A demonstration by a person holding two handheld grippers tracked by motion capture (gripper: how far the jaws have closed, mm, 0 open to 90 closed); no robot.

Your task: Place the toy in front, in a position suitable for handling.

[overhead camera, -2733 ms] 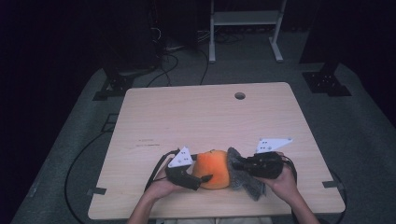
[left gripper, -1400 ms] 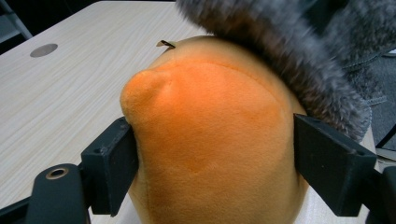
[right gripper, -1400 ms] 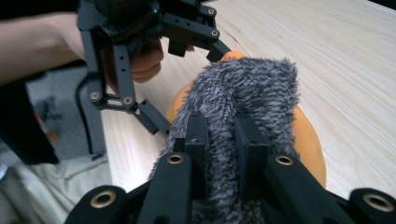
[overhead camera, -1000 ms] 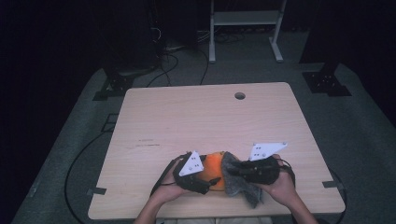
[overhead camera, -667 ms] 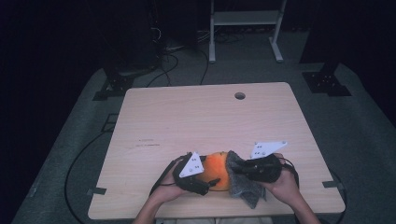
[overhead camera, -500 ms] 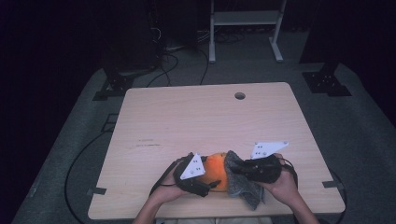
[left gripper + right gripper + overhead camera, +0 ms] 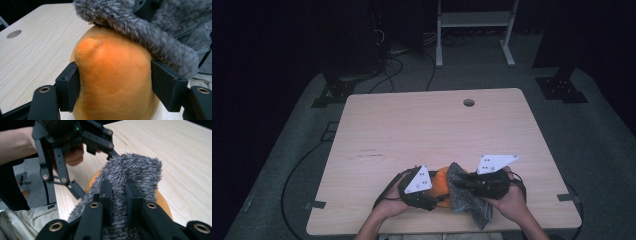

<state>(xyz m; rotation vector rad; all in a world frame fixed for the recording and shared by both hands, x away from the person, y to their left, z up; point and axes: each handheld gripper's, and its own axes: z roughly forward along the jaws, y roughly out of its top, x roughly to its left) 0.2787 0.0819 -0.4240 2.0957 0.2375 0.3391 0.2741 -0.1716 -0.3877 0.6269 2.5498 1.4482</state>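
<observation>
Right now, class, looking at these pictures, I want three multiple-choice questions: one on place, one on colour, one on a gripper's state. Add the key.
1. Where on the table does the plush toy lie?
A. near edge
B. far edge, by the hole
C. left corner

2. What colour is the plush toy?
A. green
B. orange
C. white

3. What does the right hand-held gripper grip?
A. nothing
B. a cable
C. the grey furry cloth

Key: 1 A, it sits between both hands at the near edge. 2 B, the left gripper view shows orange plush. 3 C, its jaws pinch the grey fur.
</observation>
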